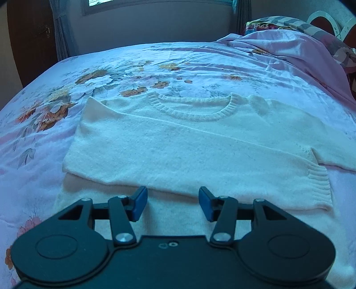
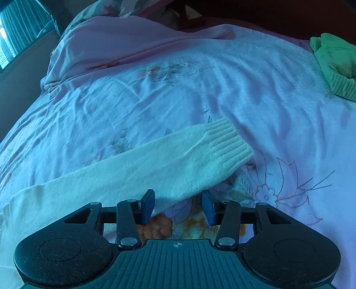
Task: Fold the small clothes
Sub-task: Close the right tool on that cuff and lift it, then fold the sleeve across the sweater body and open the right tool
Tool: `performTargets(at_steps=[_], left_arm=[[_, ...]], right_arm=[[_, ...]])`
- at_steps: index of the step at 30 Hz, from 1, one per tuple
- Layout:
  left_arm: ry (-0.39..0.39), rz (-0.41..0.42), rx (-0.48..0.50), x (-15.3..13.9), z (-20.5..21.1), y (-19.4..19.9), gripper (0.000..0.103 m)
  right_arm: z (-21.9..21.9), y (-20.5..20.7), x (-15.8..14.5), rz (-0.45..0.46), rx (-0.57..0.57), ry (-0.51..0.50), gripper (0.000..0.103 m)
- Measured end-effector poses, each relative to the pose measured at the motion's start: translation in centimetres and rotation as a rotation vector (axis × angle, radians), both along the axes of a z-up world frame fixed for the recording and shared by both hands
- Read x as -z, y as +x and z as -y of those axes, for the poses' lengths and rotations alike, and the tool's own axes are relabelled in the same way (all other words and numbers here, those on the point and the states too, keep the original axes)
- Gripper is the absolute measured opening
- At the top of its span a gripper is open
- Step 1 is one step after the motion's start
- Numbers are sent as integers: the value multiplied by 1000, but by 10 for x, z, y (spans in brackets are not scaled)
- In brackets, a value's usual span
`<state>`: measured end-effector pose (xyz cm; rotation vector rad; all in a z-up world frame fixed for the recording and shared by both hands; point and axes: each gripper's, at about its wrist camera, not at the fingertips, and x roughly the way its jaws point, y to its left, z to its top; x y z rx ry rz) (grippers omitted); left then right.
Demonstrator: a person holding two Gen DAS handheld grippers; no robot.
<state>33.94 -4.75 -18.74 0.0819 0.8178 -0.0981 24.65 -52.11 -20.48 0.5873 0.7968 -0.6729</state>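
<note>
Left wrist view: my left gripper (image 1: 173,203) hangs over the near part of a white knitted sweater (image 1: 178,151), which lies flat on the flowered bedsheet (image 1: 66,89). Its two blue pads (image 1: 140,203) stand spread, with a clear gap between them, and only sweater fabric shows in that gap; the pads pinch nothing. Ahead of the fingers the sweater's ribbed collar (image 1: 193,111) faces away from me. One sleeve is folded across the body, and its ribbed cuff (image 1: 318,182) lies ahead and to the right of the gripper. Beyond the sweater, ahead and to the right, a pink blanket (image 1: 300,51) is bunched at the far end of the bed, with a patterned pillow (image 1: 289,23) behind it. A window (image 1: 155,4) and a curtain (image 1: 62,29) sit on the far wall.

Right wrist view: my right gripper (image 2: 179,205) is over the bedsheet just beside the sweater's other sleeve (image 2: 133,175), which runs from the left of the gripper to ahead of it and ends in a ribbed cuff (image 2: 229,142). The jaws stand apart. The lower edge of the sleeve crosses just ahead of the fingertips (whether either pad touches it I cannot tell), and printed sheet shows in the gap. Nothing is gripped. Well ahead and to the right, a green knitted garment (image 2: 336,64) lies crumpled near the edge of the bed. Ahead and to the left lies the pink blanket (image 2: 106,46).
</note>
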Motion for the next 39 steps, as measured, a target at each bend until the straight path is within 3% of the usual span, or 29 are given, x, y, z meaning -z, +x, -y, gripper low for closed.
performTargets(at_steps=[7,9,13,15,23,29,35,39], left_arm=[[-17,-15,-31,0,9,35,49],[2,-18,-32,6,12,38,49],[25,-17,-23,12,15,38,50],[29,-15,-20,12,16,38,50],[32,-16,1,12,14,36,51],[14,-28,1,10,10,37,51],[1,-43,4,9,2,39,51],[-11,-47,2,9,-1,38,51]], right_arm=[[13,17,5,-19,31,-43,46],[14,21,6,-25,34,-57,33],[17,24,8,-17,35,-59,23],[18,26,7,2,28,-47,3],[6,33,-5,81,-15,-26,3],[-53,63,-34,168,-184,-61,3],[-170,89,-71,289,-490,-69,3],[-254,92,-71,319,-703,-43,3]])
